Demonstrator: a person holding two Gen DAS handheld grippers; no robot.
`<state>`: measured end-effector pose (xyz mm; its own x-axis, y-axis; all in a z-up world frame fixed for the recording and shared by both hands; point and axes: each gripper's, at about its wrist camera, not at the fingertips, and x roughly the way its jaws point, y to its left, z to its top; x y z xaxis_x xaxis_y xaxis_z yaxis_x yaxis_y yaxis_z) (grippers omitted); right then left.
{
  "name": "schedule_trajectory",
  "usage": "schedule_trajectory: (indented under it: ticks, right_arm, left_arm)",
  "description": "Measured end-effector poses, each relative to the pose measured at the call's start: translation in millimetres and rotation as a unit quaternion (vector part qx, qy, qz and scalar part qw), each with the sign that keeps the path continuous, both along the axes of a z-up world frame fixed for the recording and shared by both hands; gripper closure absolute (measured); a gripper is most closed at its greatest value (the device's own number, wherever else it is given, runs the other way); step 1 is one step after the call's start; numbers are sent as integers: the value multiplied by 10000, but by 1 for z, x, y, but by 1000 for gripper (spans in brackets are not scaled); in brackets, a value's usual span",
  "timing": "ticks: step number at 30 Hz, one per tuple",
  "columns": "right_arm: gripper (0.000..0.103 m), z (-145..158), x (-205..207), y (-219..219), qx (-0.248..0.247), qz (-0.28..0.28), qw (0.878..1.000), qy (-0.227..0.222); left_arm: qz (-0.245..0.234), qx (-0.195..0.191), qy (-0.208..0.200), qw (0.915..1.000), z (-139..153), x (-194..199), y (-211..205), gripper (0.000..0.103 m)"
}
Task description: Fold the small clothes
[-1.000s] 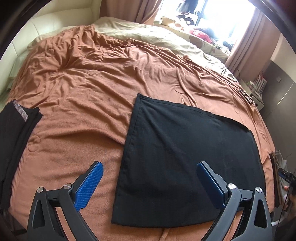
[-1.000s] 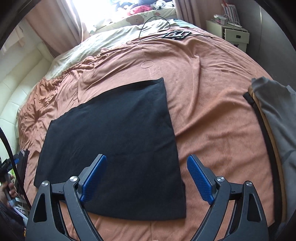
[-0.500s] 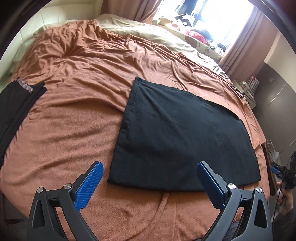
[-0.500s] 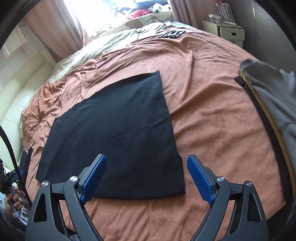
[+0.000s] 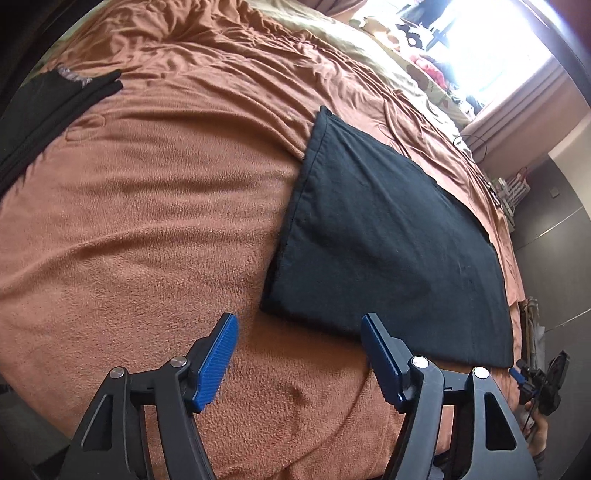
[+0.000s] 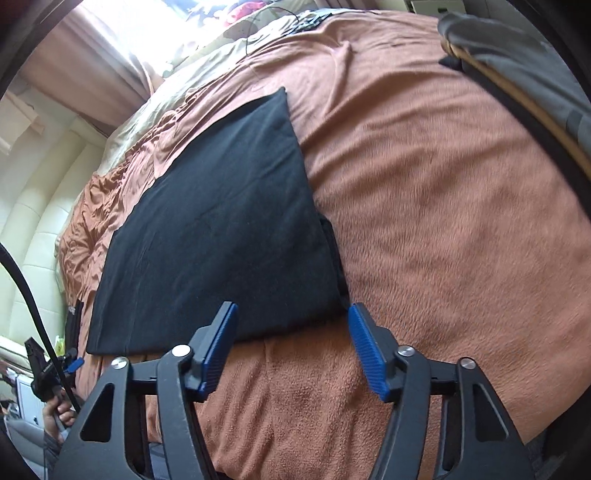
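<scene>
I see a rust-brown blanket (image 5: 155, 206) spread over the bed, beige bedding (image 5: 332, 33) beyond it — a bright window (image 5: 491, 48) with pinkish curtains (image 6: 96, 77), a cream padded headboard (image 6: 33, 206), a black cable (image 6: 22, 269) at my left edge.

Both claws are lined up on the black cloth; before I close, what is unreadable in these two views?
- Black cloth: the number of folded layers is unclear; the dark fabric hides its seams in both views.
- Dark pile: cut off by the left wrist view's left edge.
- Grey garment: motion-blurred and cut off by the right wrist view's edge.
- Left claw and right claw: open, but their height above the blanket is unclear.
</scene>
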<state>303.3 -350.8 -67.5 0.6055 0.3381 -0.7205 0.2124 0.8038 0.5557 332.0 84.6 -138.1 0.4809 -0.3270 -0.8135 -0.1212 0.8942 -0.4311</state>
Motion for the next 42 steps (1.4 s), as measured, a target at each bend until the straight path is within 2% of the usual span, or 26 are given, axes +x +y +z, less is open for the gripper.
schedule_trajectory:
  ticks: [3, 5, 7, 9, 10, 18, 24, 25, 26, 27, 28, 29, 31, 34, 38, 42]
  right_arm:
    - [45, -7, 3, -6, 207, -54, 9998, -8]
    - [45, -9, 3, -9, 280, -104, 9995, -40]
    - [45, -12, 1, -14, 466, -169, 9987, -67]
    - [51, -16, 2, -17, 646, -179, 9977, -83]
    - [54, -20, 1, -18, 778, -168, 9968, -76]
    - [54, -38, 7, -29, 1196, -413, 9918, -197]
    - [63, -46, 7, -26, 1251, -518, 9904, -266]
    - [68, -48, 8, -26, 1243, -519, 9905, -259]
    - [77, -49, 9, -26, 1225, -524, 9908, -240]
    - [82, -48, 10, -24, 1204, -536, 9911, -207]
    - [94, -49, 13, -22, 1177, -560, 9914, -146]
    - [99, -47, 14, -23, 1170, -595, 9913, -110]
    - [100, -37, 11, -22, 1048, -659, 9922, -156]
    - [101, -18, 6, -15, 794, -670, 9941, -322]
    - [101, 2, -3, -7, 675, -653, 9943, -497]
    - [101, 15, -13, 0, 632, -555, 9945, -618]
  left_arm:
    - [43, -108, 72, 9999, -7, 5, 2, 35]
    - [88, -173, 170, 9997, -12, 8, 5, 40]
    - [143, -397, 273, 9987, -19, 10, 7, 45]
    - [162, -578, 386, 9974, -26, 12, 8, 51]
    - [179, -598, 427, 9971, -29, 13, 7, 51]
    - [430, -786, 363, 9953, -35, 16, 9, 52]
    - [441, -631, 266, 9967, -35, 21, 4, 54]
    - [478, -616, 263, 9966, -35, 21, 5, 61]
    - [545, -497, 265, 9969, -34, 20, 7, 78]
    - [588, -401, 270, 9971, -35, 21, 7, 85]
    - [594, -419, 254, 9970, -35, 20, 7, 90]
    - [617, -432, 222, 9969, -36, 20, 7, 93]
    - [593, -355, 142, 9975, -32, 19, 6, 95]
    - [584, -257, -80, 9979, -20, 18, 8, 96]
    - [553, -453, -365, 9968, 3, 14, 16, 96]
    - [470, -438, -630, 9959, 24, 6, 13, 96]
